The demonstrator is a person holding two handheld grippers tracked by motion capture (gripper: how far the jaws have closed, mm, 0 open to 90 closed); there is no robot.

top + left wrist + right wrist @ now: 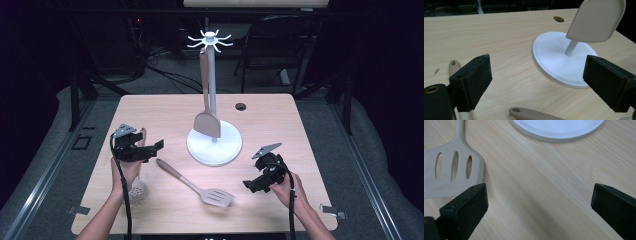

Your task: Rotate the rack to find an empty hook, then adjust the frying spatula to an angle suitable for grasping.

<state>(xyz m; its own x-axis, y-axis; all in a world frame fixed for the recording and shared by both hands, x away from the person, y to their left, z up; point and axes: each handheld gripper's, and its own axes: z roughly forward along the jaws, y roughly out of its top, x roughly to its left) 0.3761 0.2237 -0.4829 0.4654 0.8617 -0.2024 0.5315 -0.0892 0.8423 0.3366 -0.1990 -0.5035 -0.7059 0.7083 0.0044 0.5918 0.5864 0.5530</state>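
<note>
Slotted spatula (196, 184) lies flat on the wooden table (280, 125), at about 6 o'clock from the round white base of the utensil stand (214, 142), its handle end pointing toward 10 o'clock and its slotted blade toward 4 o'clock. A solid turner (206, 102) already hangs from one of the stand's hooks, and a perforated spoon (137, 191) rests under the person's left forearm. The left gripper (156, 146) hovers near the spatula's handle end with its jaws spread wide and nothing between them; the left gripper view shows that handle tip (524, 113) just below the pads. The right gripper (248, 185), jaws equally wide and empty, sits at 3 o'clock of the blade. The spatula looks light, stiff in the handle and probably smooth, so it may slip or swing; a hold on the narrow handle near the hanging hole seems the safest place.
</note>
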